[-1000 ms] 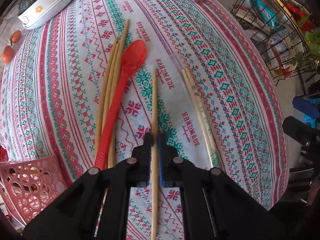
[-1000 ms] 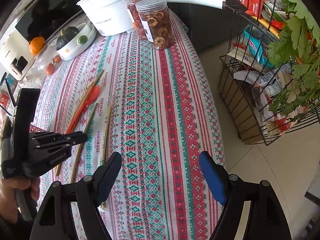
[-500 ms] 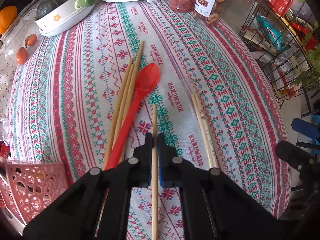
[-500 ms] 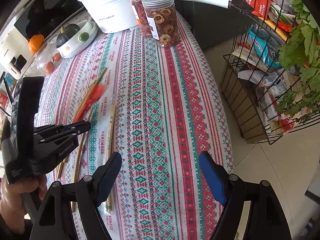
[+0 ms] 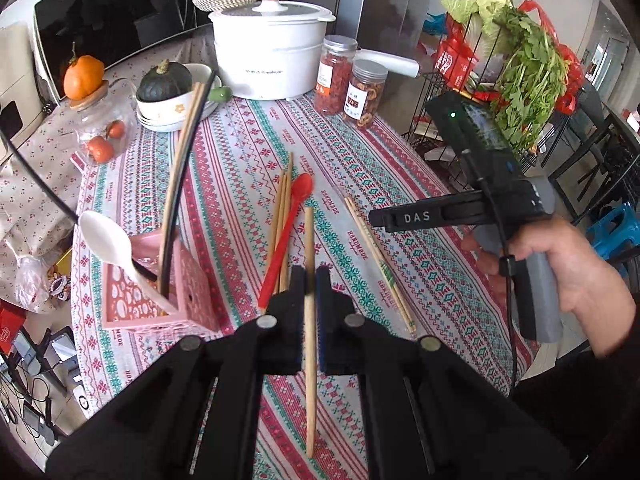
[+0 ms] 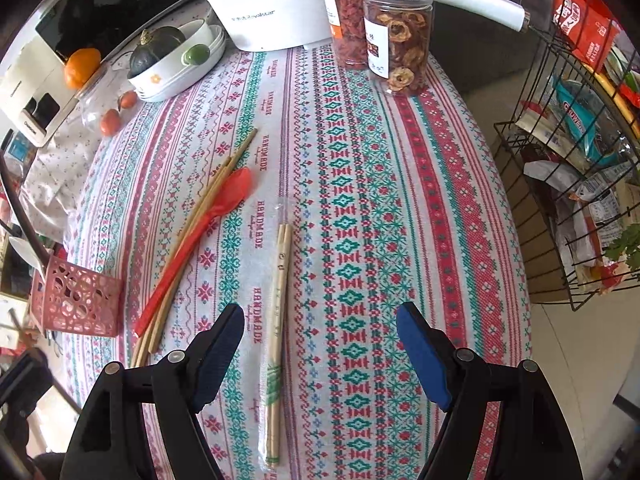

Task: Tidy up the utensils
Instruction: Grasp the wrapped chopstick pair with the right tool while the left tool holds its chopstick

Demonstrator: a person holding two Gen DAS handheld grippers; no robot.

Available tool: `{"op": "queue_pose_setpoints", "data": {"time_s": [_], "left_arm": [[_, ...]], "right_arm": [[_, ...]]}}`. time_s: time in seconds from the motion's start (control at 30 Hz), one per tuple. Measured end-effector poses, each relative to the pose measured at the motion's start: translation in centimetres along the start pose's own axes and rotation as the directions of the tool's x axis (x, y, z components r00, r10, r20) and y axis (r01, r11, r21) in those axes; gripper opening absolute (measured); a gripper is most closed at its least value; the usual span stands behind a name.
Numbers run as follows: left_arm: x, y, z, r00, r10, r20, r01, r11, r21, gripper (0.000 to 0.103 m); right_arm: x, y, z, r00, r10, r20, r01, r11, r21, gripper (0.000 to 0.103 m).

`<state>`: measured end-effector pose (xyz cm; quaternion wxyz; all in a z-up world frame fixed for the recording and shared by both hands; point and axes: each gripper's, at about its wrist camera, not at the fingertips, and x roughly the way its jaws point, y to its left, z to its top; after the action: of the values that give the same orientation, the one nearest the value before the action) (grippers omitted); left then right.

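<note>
My left gripper [image 5: 309, 280] is shut on a single wooden chopstick [image 5: 309, 248] and holds it well above the patterned tablecloth. Below lie a red spoon [image 5: 285, 236] beside several wooden chopsticks [image 5: 280, 208] and a wrapped chopstick pair [image 5: 376, 256]. A pink perforated basket [image 5: 148, 292] at the left holds a white spoon [image 5: 106, 238] and long chopsticks. My right gripper [image 6: 320, 344] is open and empty, low over the cloth, with the wrapped chopstick pair [image 6: 280, 304] just inside its left finger. The red spoon [image 6: 200, 236] and the basket [image 6: 76, 296] lie to its left.
A white pot [image 5: 272, 52], two jars [image 5: 352, 80], a bowl with a squash [image 5: 168, 92] and a glass jar [image 5: 100, 128] stand at the table's back. A wire rack [image 6: 580, 160] of groceries stands off the table's right edge.
My left gripper has risen and tilted up with the chopstick, bringing the basket and the table's back into view. My right gripper has moved forward over the wrapped chopsticks.
</note>
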<state>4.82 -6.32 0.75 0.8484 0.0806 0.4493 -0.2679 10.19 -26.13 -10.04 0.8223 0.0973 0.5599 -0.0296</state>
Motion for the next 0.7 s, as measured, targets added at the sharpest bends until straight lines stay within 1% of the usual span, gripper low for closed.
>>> {"op": "queue_pose_setpoints", "data": {"time_s": [0.07, 0.1, 0.17, 0.23, 0.3, 0.33, 0.37, 0.43, 0.47, 0.53, 0.57, 0.63, 0.7], "left_arm": [[-1.2, 0.9, -1.0, 0.999, -0.002, 0.042, 0.003, 1.0, -0.016, 0.006], [-1.5, 1.4, -1.3, 0.998, 0.0, 0.061, 0.002, 1.0, -0.029, 0.006], [-2.1, 2.3, -1.5, 0.998, -0.003, 0.063, 0.006, 0.999, -0.051, 0.006], [-2.5, 2.8, -1.4, 0.997, -0.015, 0.077, 0.02, 0.998, -0.061, 0.006], [-3.2, 3.5, -1.6, 0.996, -0.013, 0.085, 0.02, 0.997, -0.077, 0.006], [-3.3, 3.9, -1.6, 0.996, -0.016, 0.087, 0.024, 0.996, -0.088, 0.006], [-3.5, 4.2, -1.6, 0.996, -0.018, 0.09, 0.026, 0.995, -0.098, 0.006], [-4.1, 4.7, -1.6, 0.994, -0.016, 0.105, 0.028, 0.993, -0.114, 0.006], [-4.4, 4.9, -1.7, 0.993, -0.013, 0.115, 0.027, 0.992, -0.122, 0.006], [-5.5, 5.6, -1.7, 0.989, 0.001, 0.148, 0.02, 0.99, -0.14, 0.006], [-6.2, 6.0, -1.8, 0.986, 0.008, 0.168, 0.017, 0.988, -0.151, 0.006], [-7.4, 6.6, -1.8, 0.978, 0.018, 0.209, 0.019, 0.985, -0.17, 0.006], [-8.6, 7.3, -1.9, 0.969, 0.03, 0.246, 0.016, 0.983, -0.183, 0.006]], "right_arm": [[0.9, 0.5, 0.4, 1.0, 0.008, -0.013, -0.008, 1.0, 0.014, 0.059], [1.4, 0.6, 0.6, 1.0, 0.009, -0.021, -0.008, 1.0, 0.017, 0.056], [2.3, 1.0, 1.0, 1.0, -0.002, -0.031, 0.002, 1.0, 0.014, 0.043], [3.1, 1.2, 1.3, 0.999, -0.017, -0.036, 0.018, 1.0, 0.008, 0.036], [3.9, 1.3, 1.6, 0.998, -0.033, -0.047, 0.034, 0.999, 0.011, 0.033], [4.0, 1.6, 1.6, 0.999, -0.047, -0.027, 0.047, 0.999, 0.003, 0.032], [4.1, 2.0, 1.8, 0.998, -0.055, -0.025, 0.055, 0.998, -0.013, 0.024], [4.4, 2.8, 1.7, 0.998, -0.058, -0.018, 0.058, 0.998, -0.039, 0.013], [4.5, 3.2, 1.6, 0.998, -0.066, -0.013, 0.065, 0.996, -0.054, 0.01], [4.4, 3.7, 1.5, 0.997, -0.083, -0.005, 0.083, 0.995, -0.056, 0.009], [4.3, 3.8, 1.4, 0.998, -0.07, 0.002, 0.07, 0.997, -0.045, 0.005], [3.0, 3.7, 1.3, 0.998, -0.047, 0.036, 0.047, 0.999, -0.024, 0.005], [1.0, 3.9, 0.9, 0.996, -0.018, 0.089, 0.021, 0.999, -0.029, 0.005]]}}
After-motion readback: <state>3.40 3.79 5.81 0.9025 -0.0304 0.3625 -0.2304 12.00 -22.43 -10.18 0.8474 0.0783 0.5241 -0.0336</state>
